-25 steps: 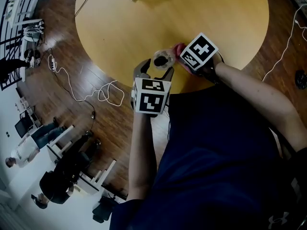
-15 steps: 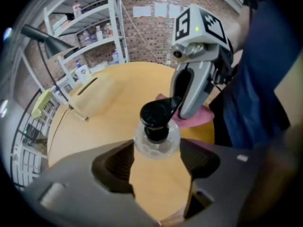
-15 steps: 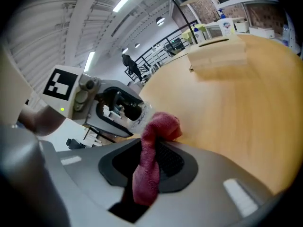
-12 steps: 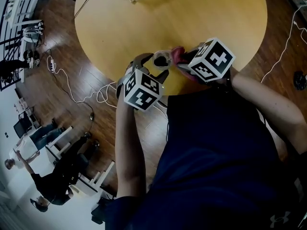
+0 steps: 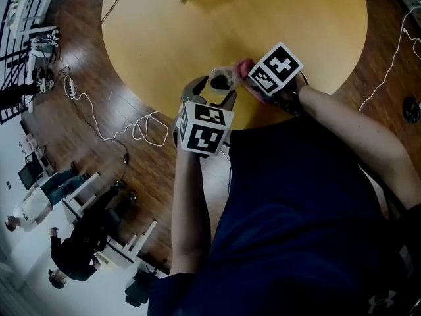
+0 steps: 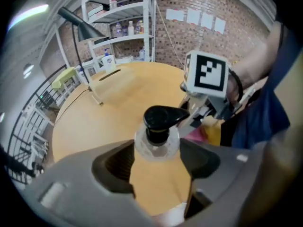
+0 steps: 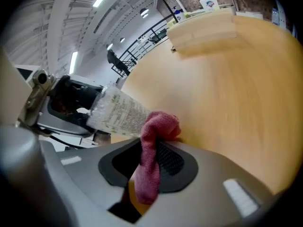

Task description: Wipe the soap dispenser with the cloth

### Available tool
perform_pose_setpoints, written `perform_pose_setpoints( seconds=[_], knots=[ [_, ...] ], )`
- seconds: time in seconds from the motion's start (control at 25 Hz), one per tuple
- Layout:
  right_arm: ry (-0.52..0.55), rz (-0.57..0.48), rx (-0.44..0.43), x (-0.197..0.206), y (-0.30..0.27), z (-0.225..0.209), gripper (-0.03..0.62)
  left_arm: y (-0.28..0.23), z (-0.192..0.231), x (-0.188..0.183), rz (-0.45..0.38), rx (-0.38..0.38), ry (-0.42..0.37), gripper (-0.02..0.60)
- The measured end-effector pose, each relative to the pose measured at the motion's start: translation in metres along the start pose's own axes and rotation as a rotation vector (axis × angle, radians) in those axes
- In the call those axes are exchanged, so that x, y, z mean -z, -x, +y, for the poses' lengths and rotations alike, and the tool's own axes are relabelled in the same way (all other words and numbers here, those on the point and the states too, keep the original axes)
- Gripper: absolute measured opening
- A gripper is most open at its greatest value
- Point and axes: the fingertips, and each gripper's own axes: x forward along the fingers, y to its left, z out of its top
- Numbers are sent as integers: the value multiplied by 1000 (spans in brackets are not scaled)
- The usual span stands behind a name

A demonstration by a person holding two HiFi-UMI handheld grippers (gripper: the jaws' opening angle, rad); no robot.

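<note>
Left gripper (image 5: pixel 212 97), its jaws having just been closing, is grasping the dispenser (image 6: pixel 156 126) at the shoulder, by the table's (image 5: pixel 263 18) near edge. Pink cloth (image 7: pixel 152 135) is touching the dispenser's labelled side. Right gripper (image 7: pixel 150 160) is clamping the cloth.

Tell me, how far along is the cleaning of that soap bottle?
Done: the left gripper, its fingers having just been closing, clamps the soap dispenser, and the right gripper pinches the pink cloth. In hand: the cloth touches the dispenser's labelled side, so wiping looks under way. Left: probably the other sides and the black pump; how much is already clean cannot be seen.
</note>
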Motion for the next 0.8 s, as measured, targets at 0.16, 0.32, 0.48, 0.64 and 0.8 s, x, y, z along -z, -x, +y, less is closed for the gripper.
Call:
perform_pose_setpoints(
  seconds=[0.16, 0.32, 0.48, 0.64, 0.8],
  knots=[
    [70, -38, -60, -3, 28, 31, 94, -5, -1, 1, 37, 65, -258, 301],
    [149, -103, -90, -10, 49, 54, 94, -7, -2, 5, 43, 105, -377, 302],
    [96, -60, -66, -3, 25, 31, 94, 0, 4, -1, -36, 51, -57, 325],
    [79, 28, 39, 3, -7, -6, 94, 3, 5, -4, -22, -32, 154, 300],
    [55, 39, 25, 7, -14, -5, 94, -5, 4, 0, -11, -3, 4, 293]
  ],
)
